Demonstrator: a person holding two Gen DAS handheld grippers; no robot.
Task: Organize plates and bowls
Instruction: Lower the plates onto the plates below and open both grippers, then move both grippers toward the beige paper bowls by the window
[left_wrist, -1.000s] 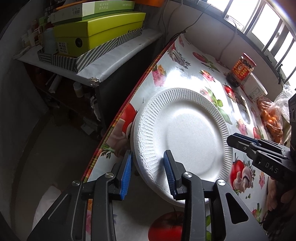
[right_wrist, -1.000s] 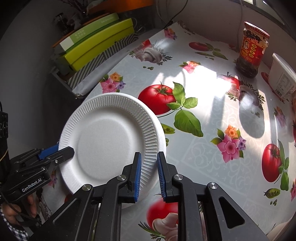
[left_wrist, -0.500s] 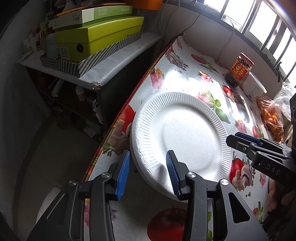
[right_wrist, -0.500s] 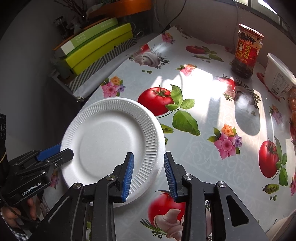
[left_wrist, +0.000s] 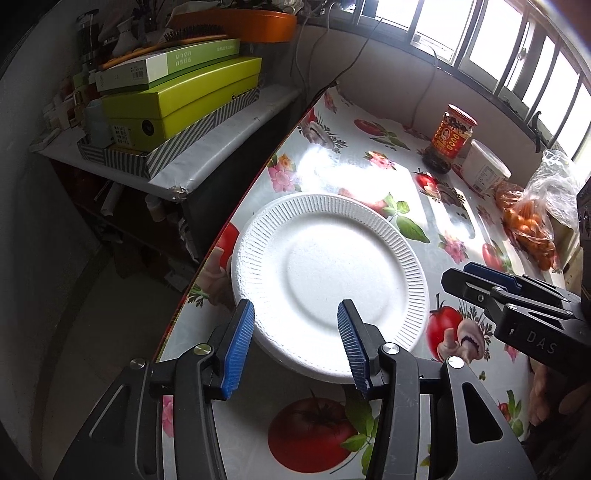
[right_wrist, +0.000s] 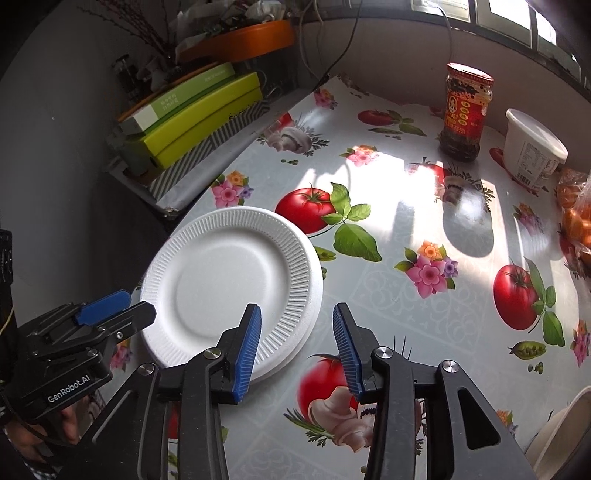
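Note:
A stack of white foam plates (left_wrist: 325, 269) lies flat on the flowered tablecloth near the table's left edge; it also shows in the right wrist view (right_wrist: 229, 284). My left gripper (left_wrist: 295, 343) is open and empty, just short of the stack's near rim. My right gripper (right_wrist: 295, 347) is open and empty, its jaws just off the stack's right rim. Each gripper appears in the other's view, the right one (left_wrist: 517, 295) and the left one (right_wrist: 92, 325). A pale bowl rim (right_wrist: 565, 435) shows at the lower right corner.
A red-labelled sauce jar (right_wrist: 465, 110), a white tub (right_wrist: 532, 151) and a bag of oranges (left_wrist: 532, 225) stand at the table's far side. Stacked green boxes (left_wrist: 177, 99) sit on a side shelf left of the table. The table edge (left_wrist: 221, 236) runs close beside the plates.
My right gripper opened and let go of the plate's rim. Both grippers drew back and opened wider. The plate now rests flat on the stack.

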